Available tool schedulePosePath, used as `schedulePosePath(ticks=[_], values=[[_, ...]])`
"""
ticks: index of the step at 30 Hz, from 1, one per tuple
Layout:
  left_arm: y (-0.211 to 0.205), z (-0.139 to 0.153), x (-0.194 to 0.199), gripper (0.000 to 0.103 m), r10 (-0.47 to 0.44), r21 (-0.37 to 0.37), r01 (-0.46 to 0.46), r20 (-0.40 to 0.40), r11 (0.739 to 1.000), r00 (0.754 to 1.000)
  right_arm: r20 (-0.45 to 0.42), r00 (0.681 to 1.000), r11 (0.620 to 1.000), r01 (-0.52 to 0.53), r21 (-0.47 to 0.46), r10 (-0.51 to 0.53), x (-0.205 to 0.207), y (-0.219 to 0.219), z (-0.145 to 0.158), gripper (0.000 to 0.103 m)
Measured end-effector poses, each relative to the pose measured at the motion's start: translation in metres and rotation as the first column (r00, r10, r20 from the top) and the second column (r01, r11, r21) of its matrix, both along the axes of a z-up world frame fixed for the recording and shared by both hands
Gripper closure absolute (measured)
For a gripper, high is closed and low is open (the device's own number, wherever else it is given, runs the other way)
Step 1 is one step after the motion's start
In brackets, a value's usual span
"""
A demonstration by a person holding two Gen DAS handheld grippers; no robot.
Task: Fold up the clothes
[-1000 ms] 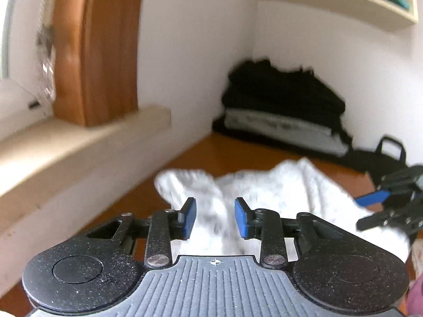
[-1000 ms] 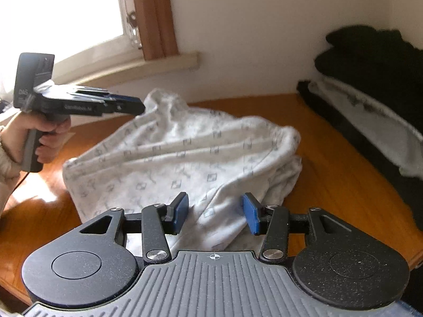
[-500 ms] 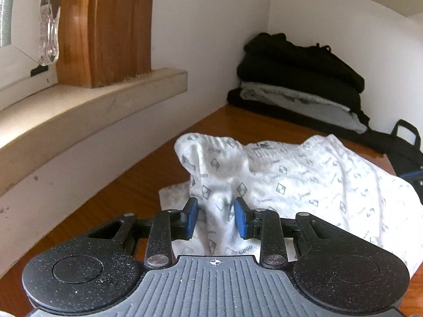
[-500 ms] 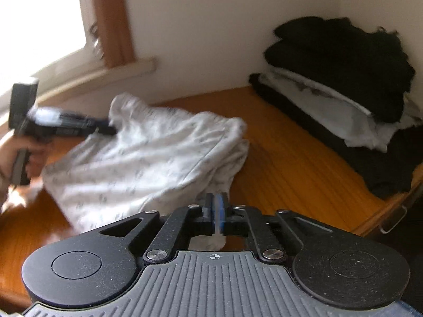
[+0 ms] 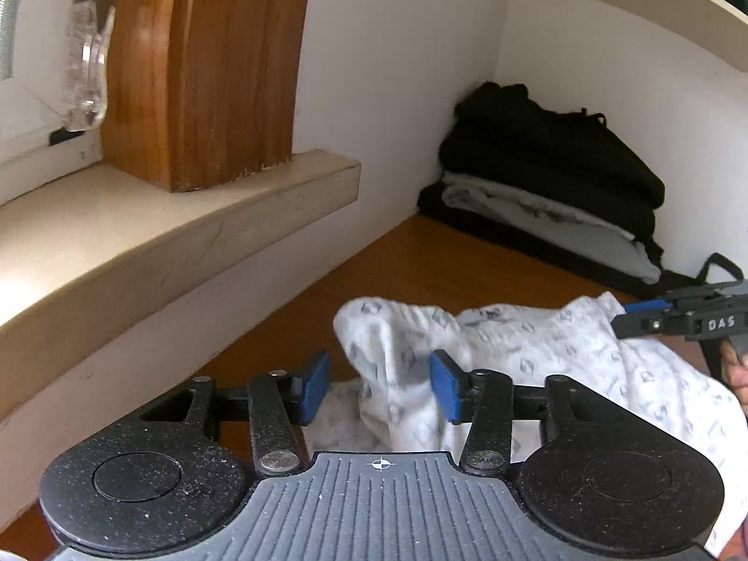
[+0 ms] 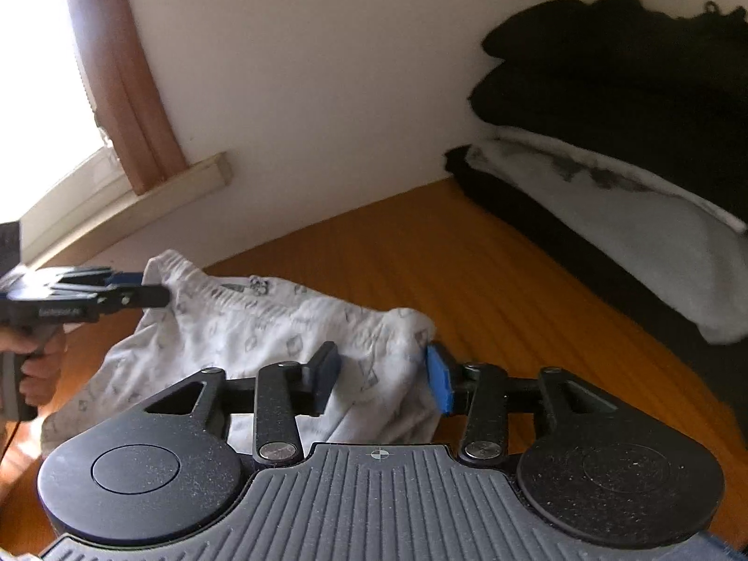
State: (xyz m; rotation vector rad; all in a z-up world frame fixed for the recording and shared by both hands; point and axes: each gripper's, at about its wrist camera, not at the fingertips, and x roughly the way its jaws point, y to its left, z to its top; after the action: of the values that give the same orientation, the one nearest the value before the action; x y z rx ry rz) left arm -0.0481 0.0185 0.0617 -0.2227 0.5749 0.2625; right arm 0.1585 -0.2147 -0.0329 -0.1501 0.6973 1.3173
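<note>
Lying crumpled on the wooden tabletop [image 5: 449,271], the white patterned garment [image 5: 551,350] fills the left wrist view; left tongs [image 5: 381,385] spread wide around a raised fold. Shelf [image 5: 654,4] contents above are cut off. Right wrist view: right tongs [image 6: 385,376] gape wide over the garment's near edge; stacked folded clothes [image 6: 622,140] blur at the wall.

A lived-in room of a home — a wooden desk [image 6: 491,280] fills a white-walled corner, with a stack of folded clothes [image 5: 551,187] at the right of the frame. At upper left stand a wood-framed window [image 5: 205,70] and pale sill [image 5: 163,229] — a shelf [image 5: 654,4] crosses the upper right.
</note>
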Motion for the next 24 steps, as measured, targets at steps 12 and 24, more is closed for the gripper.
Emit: schedulePosePath(ticks=[12,24], values=[[-0.005,0.019,-0.005,0.078,0.143,0.118,-0.142,0.0,0.983,0.99,0.18,0.983,0.999,0.022,0.029,-0.027,-0.025,0.006,0.005,0.078],[-0.052,0.005,-0.114,0.062,0.157,0.043,-0.156,-0.001,0.987,0.988,0.3,0.937,0.977,-0.203,0.058,0.177,-0.103,-0.025,0.03,0.053]])
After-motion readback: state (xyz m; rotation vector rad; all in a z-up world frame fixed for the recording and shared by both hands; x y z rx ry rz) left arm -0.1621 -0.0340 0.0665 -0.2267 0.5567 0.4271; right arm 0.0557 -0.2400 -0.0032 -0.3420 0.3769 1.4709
